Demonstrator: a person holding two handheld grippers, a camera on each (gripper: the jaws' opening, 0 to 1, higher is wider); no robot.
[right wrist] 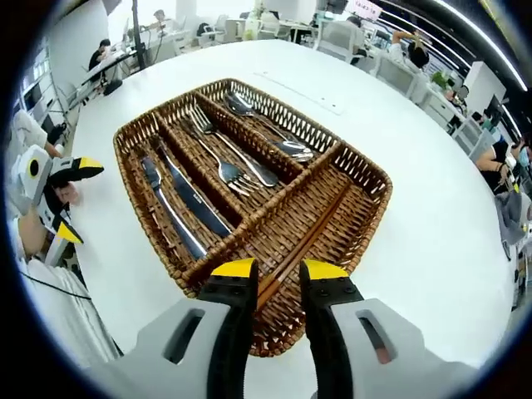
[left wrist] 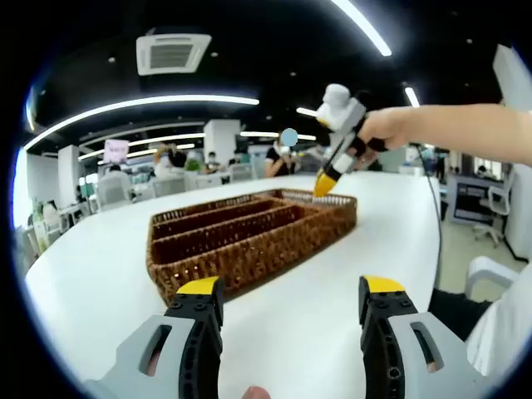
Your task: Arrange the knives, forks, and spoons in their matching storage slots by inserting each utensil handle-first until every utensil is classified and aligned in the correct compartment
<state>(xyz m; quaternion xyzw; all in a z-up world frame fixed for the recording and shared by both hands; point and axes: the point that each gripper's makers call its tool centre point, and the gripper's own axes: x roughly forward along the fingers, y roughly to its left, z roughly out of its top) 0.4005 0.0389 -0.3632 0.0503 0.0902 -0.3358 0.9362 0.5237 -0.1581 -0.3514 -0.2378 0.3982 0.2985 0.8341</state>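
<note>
White surface (right wrist: 432, 241) carrying the lot, broad and bare around the work, giving both hands room to approach

Wicker tray (right wrist: 366, 179) set in the middle of it, seen from above in the right gripper view and side-on in the left gripper view (left wrist: 249, 241); three long slots running side by side plus one cross slot at the near end, so each kind lies apart

Knives (right wrist: 179, 199) in the outer long slot, forks (right wrist: 224, 162) in the middle one, spoons (right wrist: 270, 133) in the far one, all lying lengthwise; sorting looks largely done

Chopsticks (right wrist: 303, 233) slanting across the cross slot, ends reaching toward the right gripper (right wrist: 278, 268); jaws nearly closed just above them, whether gripping cannot be told

Left gripper (left wrist: 291, 291) held back low, jaws wide apart and empty, likely waiting clear of the tray
</note>
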